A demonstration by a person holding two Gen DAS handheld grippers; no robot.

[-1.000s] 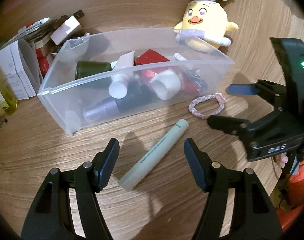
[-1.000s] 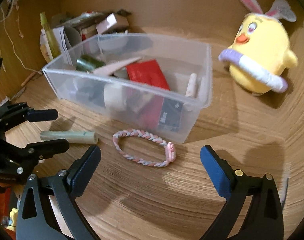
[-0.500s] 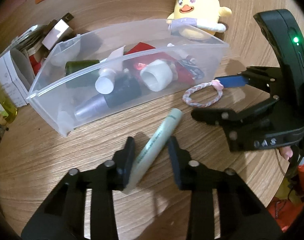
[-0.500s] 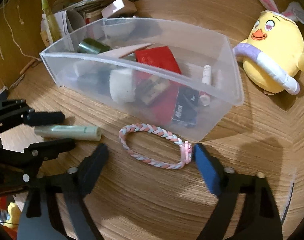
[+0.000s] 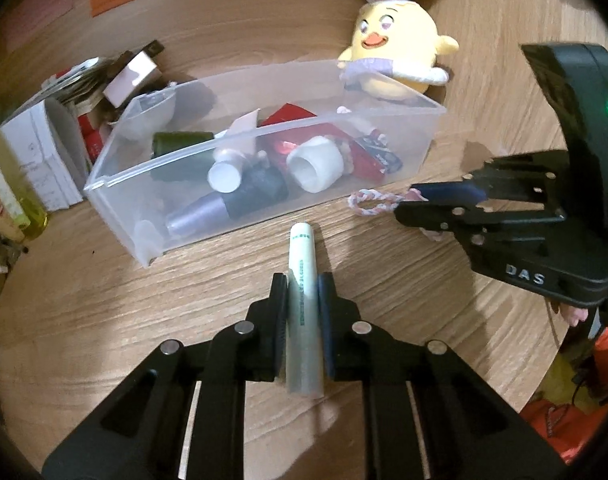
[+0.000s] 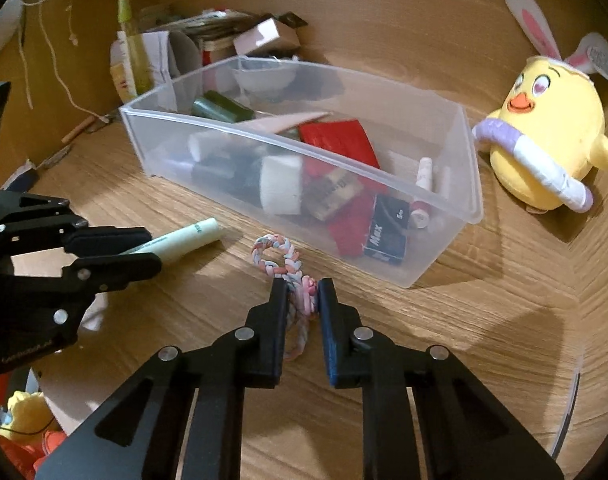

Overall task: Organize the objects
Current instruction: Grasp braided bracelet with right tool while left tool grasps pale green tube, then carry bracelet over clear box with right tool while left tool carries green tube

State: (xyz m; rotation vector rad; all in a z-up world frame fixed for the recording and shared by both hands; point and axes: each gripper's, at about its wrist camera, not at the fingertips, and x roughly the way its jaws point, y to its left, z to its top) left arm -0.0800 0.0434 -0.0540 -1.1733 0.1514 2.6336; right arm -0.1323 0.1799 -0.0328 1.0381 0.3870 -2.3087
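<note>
My left gripper (image 5: 302, 286) is shut on a pale green tube (image 5: 302, 276) that lies along its fingers on the wooden table; the tube also shows in the right wrist view (image 6: 184, 238). My right gripper (image 6: 302, 290) is shut on a braided pink and white bracelet (image 6: 278, 254), squeezed into a narrow loop; it also shows in the left wrist view (image 5: 370, 200). A clear plastic bin (image 5: 432, 140) holding several small items stands just beyond both; it also shows in the right wrist view (image 6: 470, 184).
A yellow chick plush (image 6: 544, 148) with bunny ears sits right of the bin. Boxes, papers and a yellow-green bottle (image 6: 132, 52) are piled at the bin's far left end. Each gripper is close beside the other (image 5: 444, 204) (image 6: 144, 248).
Both grippers went from wide open to closed. The left one closed on the green tube, which now lies straight between its fingers. The right one closed on the bracelet and squeezed it narrow.
</note>
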